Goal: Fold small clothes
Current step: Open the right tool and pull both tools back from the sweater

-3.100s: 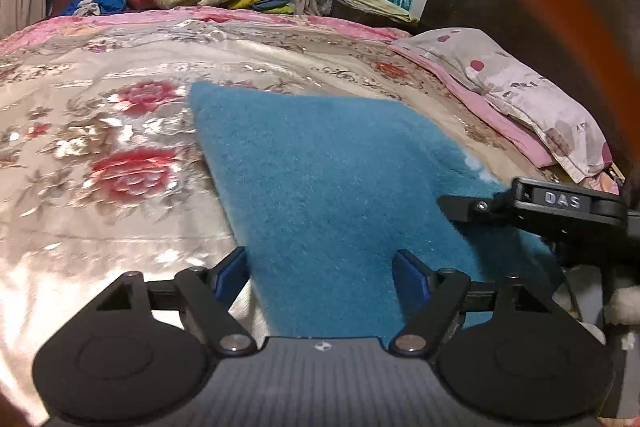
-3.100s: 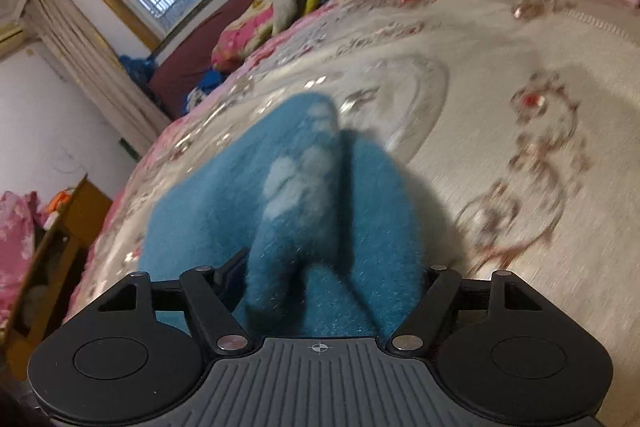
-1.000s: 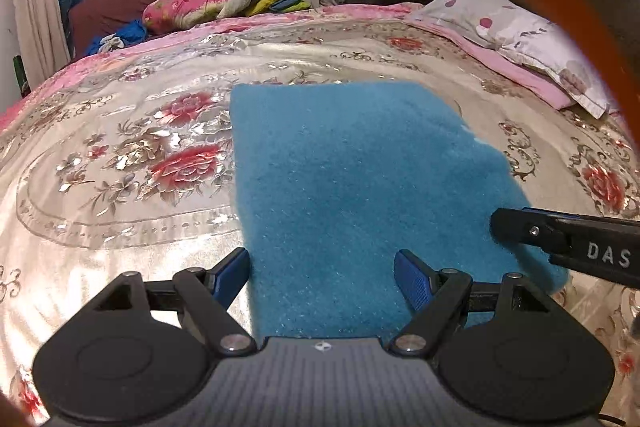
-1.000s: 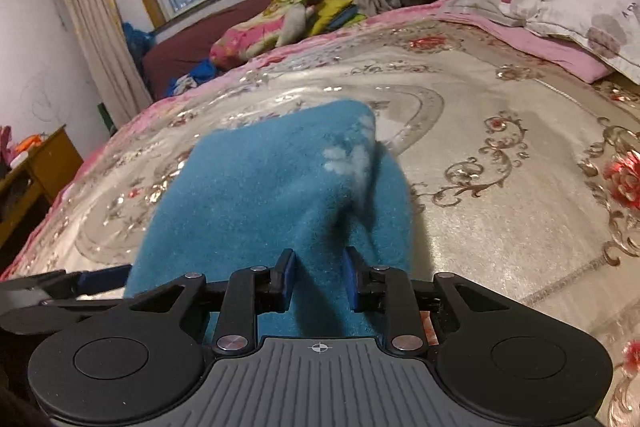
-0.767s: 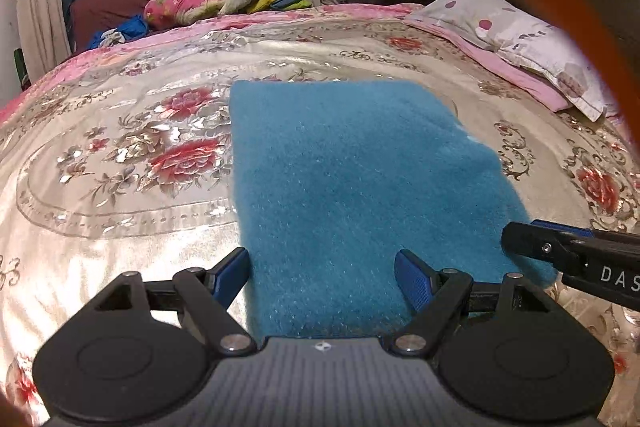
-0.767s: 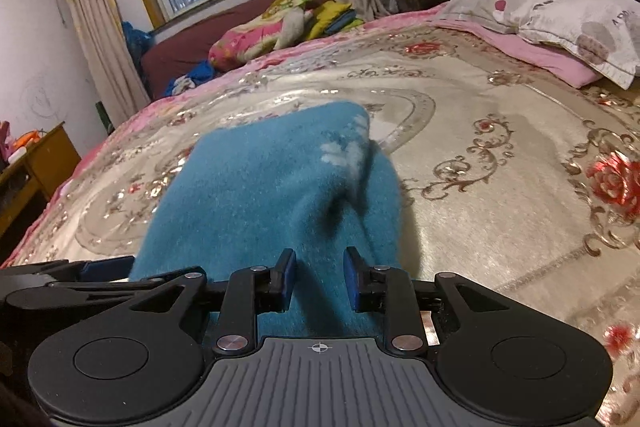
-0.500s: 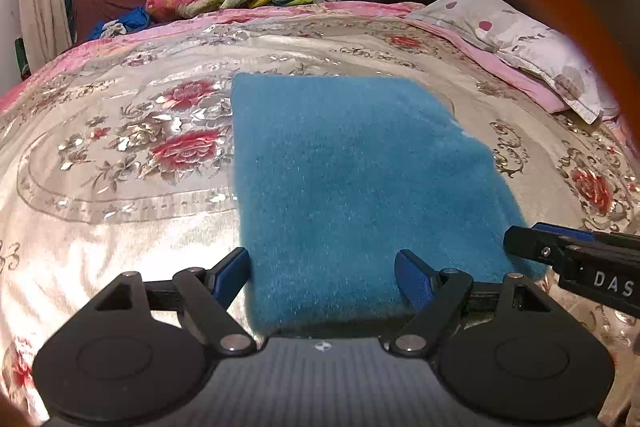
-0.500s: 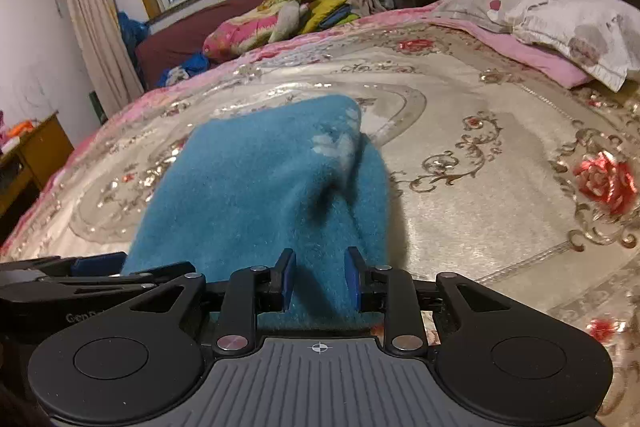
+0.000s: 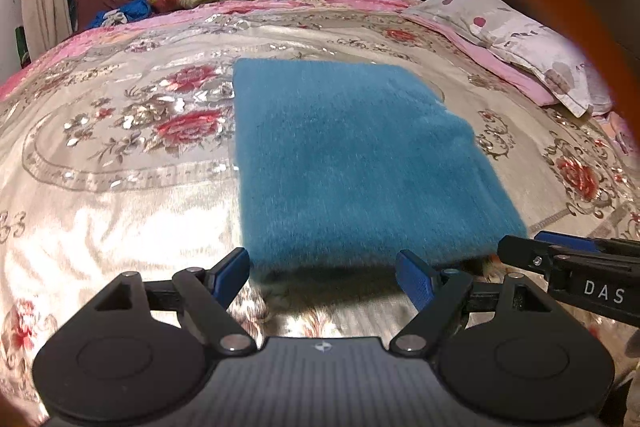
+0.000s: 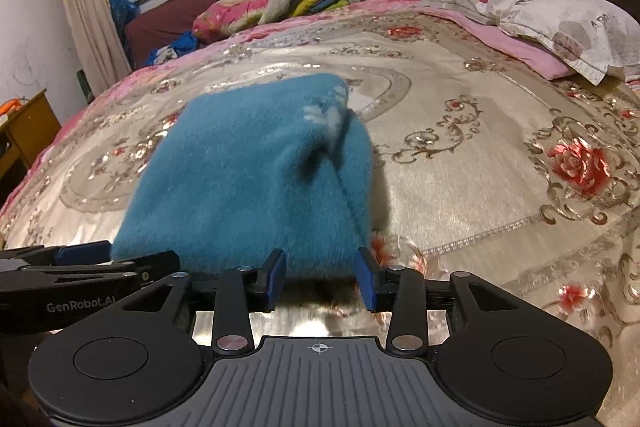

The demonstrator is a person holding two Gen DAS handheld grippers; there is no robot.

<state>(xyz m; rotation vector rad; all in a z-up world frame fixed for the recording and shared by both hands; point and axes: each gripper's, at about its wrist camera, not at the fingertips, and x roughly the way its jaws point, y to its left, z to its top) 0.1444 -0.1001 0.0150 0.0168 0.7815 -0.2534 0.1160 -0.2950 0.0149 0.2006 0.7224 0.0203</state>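
I'm letting go: my right gripper (image 10: 320, 281) is opening off the folded blue fleece garment (image 10: 256, 179) at twelve o'clock, my left gripper (image 9: 322, 275) wide, empty; next, regrip its near edge for another fold

Right gripper (image 10: 322, 281) jaws opening off blue garment (image 10: 248, 183).

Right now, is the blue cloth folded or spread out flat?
Folded. The blue cloth lies on the bed as a thick rectangle, and at its right edge layers overlap, with a white pattern showing in the crease.
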